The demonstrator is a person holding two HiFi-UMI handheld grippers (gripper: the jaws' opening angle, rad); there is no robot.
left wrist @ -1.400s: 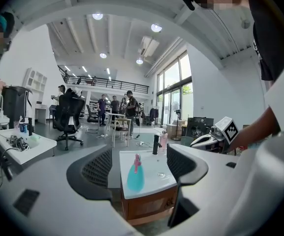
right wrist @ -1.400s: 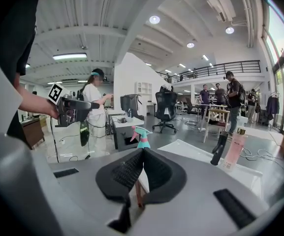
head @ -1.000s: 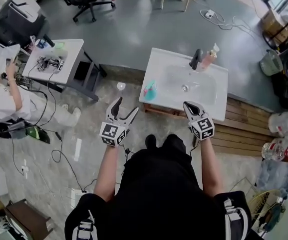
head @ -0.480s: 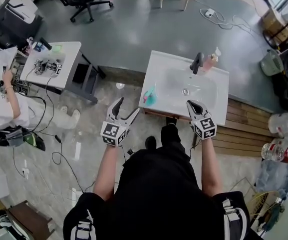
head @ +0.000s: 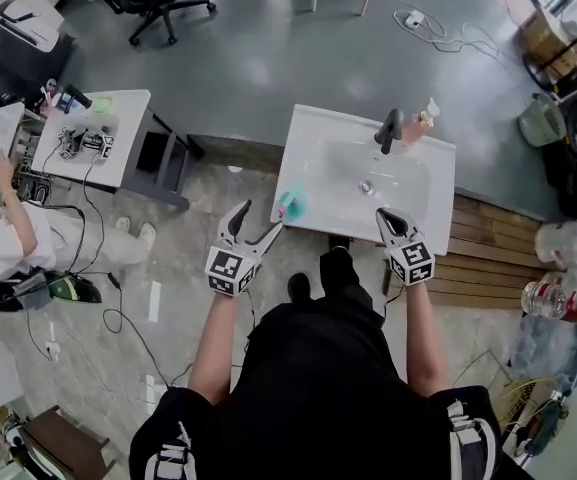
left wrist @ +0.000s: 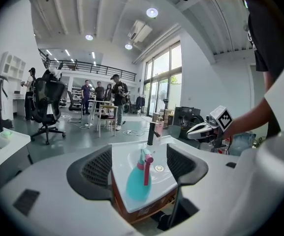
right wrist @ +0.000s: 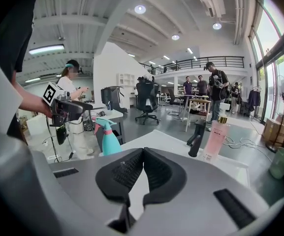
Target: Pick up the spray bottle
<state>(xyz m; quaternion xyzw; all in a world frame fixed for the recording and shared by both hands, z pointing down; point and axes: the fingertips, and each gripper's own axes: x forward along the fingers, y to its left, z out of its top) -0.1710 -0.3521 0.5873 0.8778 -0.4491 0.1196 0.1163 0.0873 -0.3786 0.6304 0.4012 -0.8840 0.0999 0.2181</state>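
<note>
A teal spray bottle [head: 290,205] with a pink trigger stands on the front left corner of the white sink [head: 313,138]. My left gripper [head: 255,220] hangs open just left of that corner, short of the bottle. In the left gripper view the spray bottle [left wrist: 139,181] shows between the wide-apart jaws, a little beyond their tips, untouched. My right gripper [head: 385,215] is shut and empty at the sink's front edge, right of the basin. From the right gripper view, the spray bottle [right wrist: 108,137] stands left of the shut jaws.
A black faucet [head: 389,128] and a pink soap bottle [head: 423,118] stand at the sink's back edge. Wooden decking [head: 488,248] lies to the right. At the left are a white desk [head: 93,138] and a seated person [head: 8,238].
Both grippers have come closer to the sink. The open left gripper now sits beside the corner with the spray bottle; the right one reaches the front edge.
</note>
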